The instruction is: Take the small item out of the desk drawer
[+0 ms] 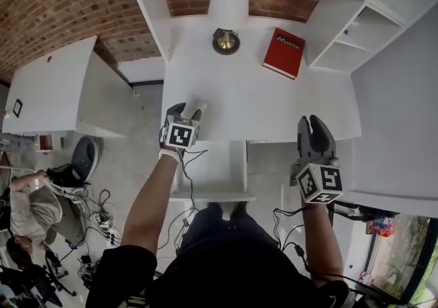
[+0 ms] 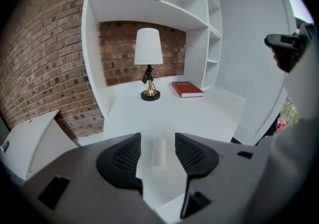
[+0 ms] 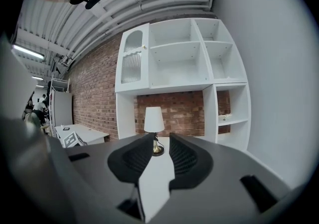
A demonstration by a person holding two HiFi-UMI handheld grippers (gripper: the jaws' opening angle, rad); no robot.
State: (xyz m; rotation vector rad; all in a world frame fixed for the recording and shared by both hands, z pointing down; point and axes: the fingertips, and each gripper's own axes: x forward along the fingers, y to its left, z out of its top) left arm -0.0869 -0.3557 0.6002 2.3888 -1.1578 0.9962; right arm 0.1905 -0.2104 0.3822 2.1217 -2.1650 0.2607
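Observation:
A small white cylinder (image 1: 199,109) lies on the white desktop (image 1: 274,108) near its front edge. In the left gripper view the cylinder (image 2: 159,152) rests on the desk between the two black pads (image 2: 127,157), touching neither. My left gripper (image 1: 186,112) is open and hangs just above it, pointing down at a slant. Below the desk edge the drawer (image 1: 213,196) stands pulled out. My right gripper (image 1: 314,132) hovers at the desk's front right, jaws parted with nothing between them; its own view looks level across the desk.
A lamp (image 1: 227,5) with a white shade stands at the back of the desk, with a red book (image 1: 284,52) to its right. White shelves (image 1: 373,26) rise at the right. A second white table (image 1: 48,87) and a seated person (image 1: 27,214) are at the left.

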